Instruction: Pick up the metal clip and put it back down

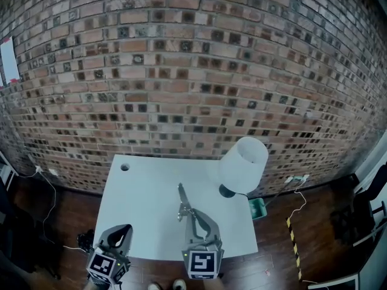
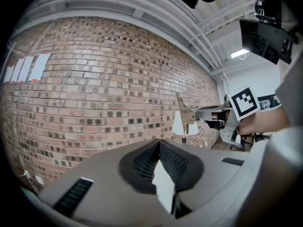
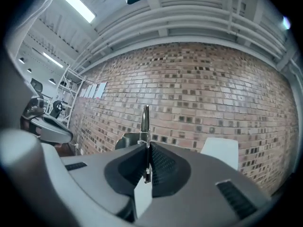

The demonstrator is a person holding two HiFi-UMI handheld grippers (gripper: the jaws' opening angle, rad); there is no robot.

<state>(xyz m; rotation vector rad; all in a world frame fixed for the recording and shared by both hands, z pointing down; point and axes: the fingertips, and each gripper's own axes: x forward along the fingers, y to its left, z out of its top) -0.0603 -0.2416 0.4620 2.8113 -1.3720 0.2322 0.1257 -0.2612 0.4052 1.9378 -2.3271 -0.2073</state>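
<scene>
My right gripper [image 1: 192, 217] is shut on the metal clip [image 1: 181, 199], a slim silver piece that sticks out past the fingertips over the white table [image 1: 139, 186]. In the right gripper view the clip [image 3: 145, 121] stands upright between the closed jaws of the right gripper [image 3: 147, 148]. Seen from the left gripper view, the clip [image 2: 185, 111] hangs in the air, held by the right gripper [image 2: 201, 112], with the brick wall behind it. My left gripper [image 1: 121, 233] is near the table's front left corner, shut, with nothing held. Its jaws meet in the left gripper view [image 2: 158, 144].
A lamp with a white shade [image 1: 243, 164] stands on the table's right side, close to the clip's tip. A small round hole [image 1: 124, 167] is at the table's far left corner. A brick wall [image 1: 193, 71] rises behind the table. Cables [image 1: 48, 192] lie on the floor.
</scene>
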